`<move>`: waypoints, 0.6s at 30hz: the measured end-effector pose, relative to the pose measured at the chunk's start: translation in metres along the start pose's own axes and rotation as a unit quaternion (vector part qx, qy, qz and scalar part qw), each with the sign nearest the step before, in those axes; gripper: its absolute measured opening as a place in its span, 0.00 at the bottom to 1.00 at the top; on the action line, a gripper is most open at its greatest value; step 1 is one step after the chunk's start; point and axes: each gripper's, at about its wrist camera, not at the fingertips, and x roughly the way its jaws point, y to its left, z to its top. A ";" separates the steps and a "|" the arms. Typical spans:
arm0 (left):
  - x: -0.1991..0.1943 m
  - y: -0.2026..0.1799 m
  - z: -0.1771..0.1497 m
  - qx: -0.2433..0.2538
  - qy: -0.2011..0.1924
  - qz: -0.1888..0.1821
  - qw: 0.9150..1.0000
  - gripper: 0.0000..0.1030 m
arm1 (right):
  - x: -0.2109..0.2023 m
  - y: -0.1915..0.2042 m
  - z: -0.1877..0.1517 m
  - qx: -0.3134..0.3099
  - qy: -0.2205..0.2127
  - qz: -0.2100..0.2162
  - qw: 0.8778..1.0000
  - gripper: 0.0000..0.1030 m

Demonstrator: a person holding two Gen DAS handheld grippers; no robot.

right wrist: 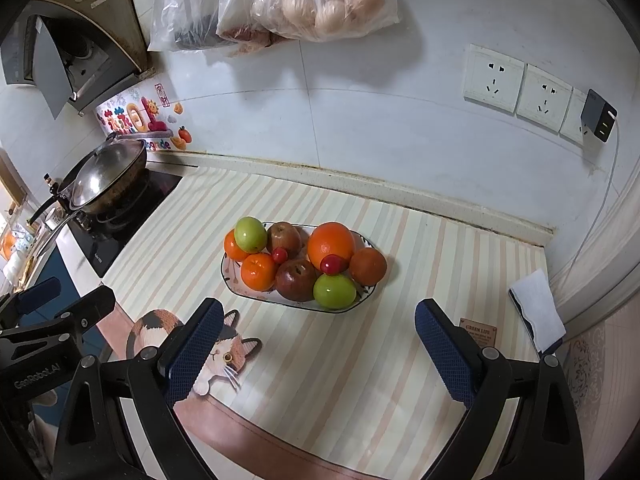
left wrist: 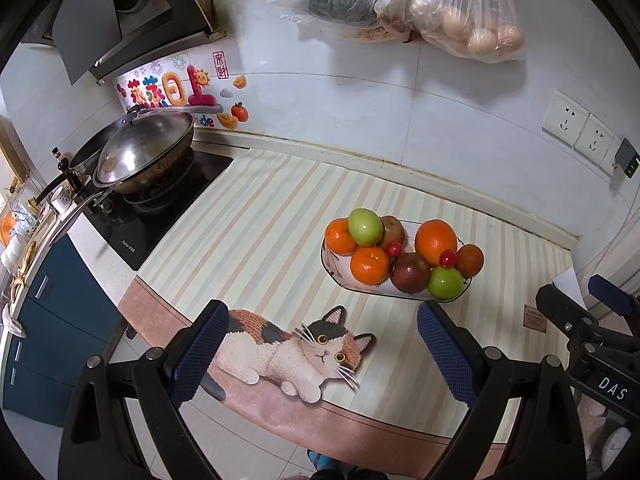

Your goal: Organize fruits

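1. Left gripper (left wrist: 320, 344): above the near edge of the table (left wrist: 280, 208), pointing down and forward at the mat. Jaws wide, nothing between them. Blue pads visible on both fingers.
2. Right gripper (right wrist: 318, 344): level with the left one and just to its right, same downward tilt. Jaws wide, empty. Each gripper shows at the edge of the other's view.
3. Plate (right wrist: 230, 276): oval, white with a dark rim, on the striped mat (right wrist: 360, 360) mid-table, ahead of both grippers and apart from them.
4. Fruit, all on the plate, heaped and touching:
   - large orange (right wrist: 331, 243) at back right;
   - two small oranges (right wrist: 259, 271) at left, a darker one (right wrist: 368, 266) at far right;
   - two green apples, one atop the left pile (right wrist: 250, 234), one at front (right wrist: 334, 290);
   - two dull red apples, back (right wrist: 285, 237) and front centre (right wrist: 297, 280);
   - two small red cherries (right wrist: 331, 264) on top.
5. Cat picture (left wrist: 296, 348) on the mat's near left corner, below the left gripper.
6. Wok (left wrist: 144, 152) with lid on the stove at left. Bags (right wrist: 320, 0) hang on the wall above.
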 end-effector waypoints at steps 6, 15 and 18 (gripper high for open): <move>-0.002 0.000 -0.001 0.000 0.000 -0.003 1.000 0.94 | 0.000 0.001 0.000 0.000 0.000 0.001 1.000 0.96; -0.001 0.000 -0.002 0.001 0.001 -0.005 1.000 0.94 | 0.000 0.001 -0.004 0.000 0.003 0.003 1.000 0.96; -0.005 -0.002 -0.006 0.002 -0.005 -0.003 1.000 0.94 | 0.000 0.001 -0.003 -0.001 0.002 0.004 1.000 0.96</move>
